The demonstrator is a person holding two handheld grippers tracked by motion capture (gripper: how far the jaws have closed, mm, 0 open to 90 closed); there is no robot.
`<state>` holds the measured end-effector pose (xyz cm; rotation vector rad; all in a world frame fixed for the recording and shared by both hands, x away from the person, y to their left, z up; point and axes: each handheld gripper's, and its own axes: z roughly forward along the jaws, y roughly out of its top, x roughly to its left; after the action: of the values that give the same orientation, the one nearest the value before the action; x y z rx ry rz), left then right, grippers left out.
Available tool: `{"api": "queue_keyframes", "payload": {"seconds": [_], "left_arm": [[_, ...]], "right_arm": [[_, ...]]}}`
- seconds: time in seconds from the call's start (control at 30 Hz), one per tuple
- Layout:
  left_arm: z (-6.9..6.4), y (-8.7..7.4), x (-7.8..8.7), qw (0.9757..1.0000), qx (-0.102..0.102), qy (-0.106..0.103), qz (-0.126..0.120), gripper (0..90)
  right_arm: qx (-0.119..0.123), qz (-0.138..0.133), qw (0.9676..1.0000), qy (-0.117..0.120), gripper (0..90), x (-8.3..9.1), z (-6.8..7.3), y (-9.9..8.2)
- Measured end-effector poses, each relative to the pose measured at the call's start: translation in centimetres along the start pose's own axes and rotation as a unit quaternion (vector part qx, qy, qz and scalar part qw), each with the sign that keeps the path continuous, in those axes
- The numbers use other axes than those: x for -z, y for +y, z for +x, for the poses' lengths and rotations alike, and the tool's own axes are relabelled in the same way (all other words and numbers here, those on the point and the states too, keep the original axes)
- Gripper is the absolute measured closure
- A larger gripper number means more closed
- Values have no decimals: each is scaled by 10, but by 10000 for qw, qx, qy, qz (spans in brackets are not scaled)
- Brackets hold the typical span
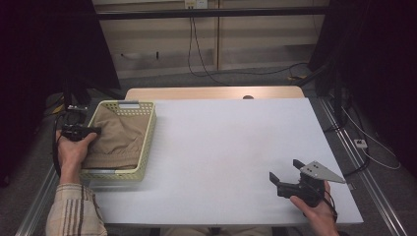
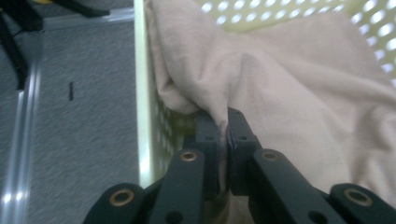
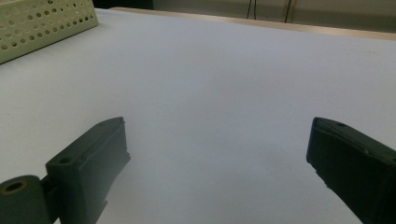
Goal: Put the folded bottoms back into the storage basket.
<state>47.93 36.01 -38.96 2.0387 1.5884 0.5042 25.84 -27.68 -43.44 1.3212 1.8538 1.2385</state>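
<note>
Beige cloth [image 2: 289, 84] fold between left gripper [image 2: 223, 128] jaws

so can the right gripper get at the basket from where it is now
Probably yes: the right gripper sits open at the near right, with bare white table between it and the basket. It would have to travel well left.

Our tool [image 3: 219, 154] has its jaws spread wide over bare white bench [image 3: 224, 84]; a perforated basket [image 3: 42, 23] sits far ahead-left.
</note>
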Motion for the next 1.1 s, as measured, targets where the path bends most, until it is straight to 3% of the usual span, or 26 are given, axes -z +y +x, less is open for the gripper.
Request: {"api": "queue_keyframes", "payload": {"seconds": [0.17, 0.47, 0.67, 0.83, 0.93, 0.97, 1.0, 1.07, 1.1], "left_arm": [[0, 0, -5, 10000, 68, -29, 31, 856], [-3, 4, -15, 9998, -33, 94, 177, 856], [-2, 2, -10, 9994, 47, 194, 291, 854], [2, 1, 3, 9998, 112, 117, 151, 815], [6, -1, 13, 9995, 284, 70, -151, 737], [6, -2, 17, 9991, 235, -6, -344, 673], [4, -3, 18, 9983, 278, -29, -514, 673], [1, -3, 22, 9979, 141, -64, -622, 627], [0, -3, 24, 9974, 142, -132, -691, 555]], "right_arm": [[1, 1, 10000, -4, 50, 0, 0, 0], [-40, 7, 10000, -17, 50, -1, 0, 0], [-44, 0, 10000, -22, 50, 0, -1, 0], [-48, 1, 10000, -29, 50, 0, -1, 0], [-34, -7, 10000, -25, 50, 0, -1, 0], [-43, 4, 10000, -26, 50, 0, -1, 0], [-43, 4, 10000, -26, 50, 0, -1, 0], [-41, 3, 10000, -20, 50, 0, 0, 0], [-28, 5, 10000, -21, 50, 0, 0, 0]]}}
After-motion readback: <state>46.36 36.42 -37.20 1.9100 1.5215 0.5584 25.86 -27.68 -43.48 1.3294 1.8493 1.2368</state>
